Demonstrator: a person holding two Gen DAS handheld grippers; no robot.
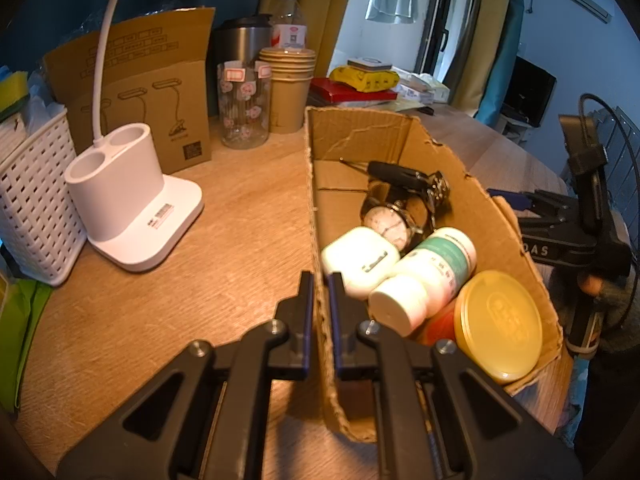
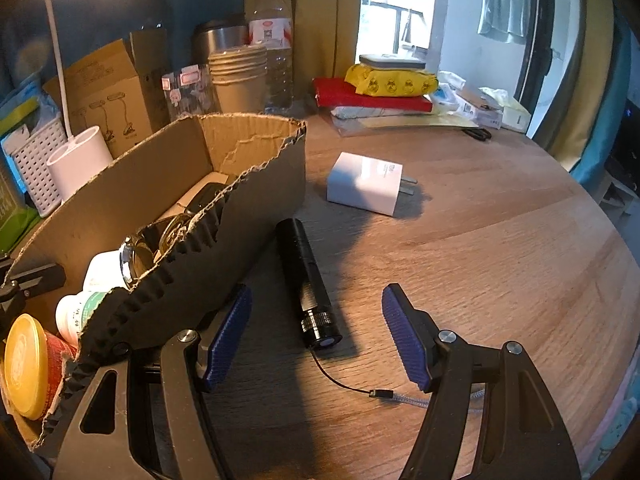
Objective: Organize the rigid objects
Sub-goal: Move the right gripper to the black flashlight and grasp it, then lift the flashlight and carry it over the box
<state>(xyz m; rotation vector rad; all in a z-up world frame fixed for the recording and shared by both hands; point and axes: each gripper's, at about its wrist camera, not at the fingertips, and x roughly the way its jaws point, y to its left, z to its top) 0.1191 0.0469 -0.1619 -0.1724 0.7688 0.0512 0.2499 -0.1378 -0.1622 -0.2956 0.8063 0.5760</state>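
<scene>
While the left gripper [image 1: 320, 280] is clenched on the cardboard box's [image 1: 440, 148] near wall, a white lamp base [image 1: 132, 216] and wicker basket [image 1: 32, 200] stand left of it on the surface [image 2: 480, 260]. Inside lie a watch [image 1: 386, 220], pill bottle [image 1: 424, 276] and yellow-lidded jar [image 1: 500, 324]. Right of the box, the right gripper [image 2: 316, 312] hangs released around a black flashlight [image 2: 306, 280]; beyond sits a white charger [image 2: 364, 184].

Left gripper [image 1: 320, 280] clamps the cardboard box [image 1: 504, 216] wall, lower centre; watch [image 1: 386, 222], bottles, yellow-lidded jar [image 1: 498, 326] inside.
</scene>
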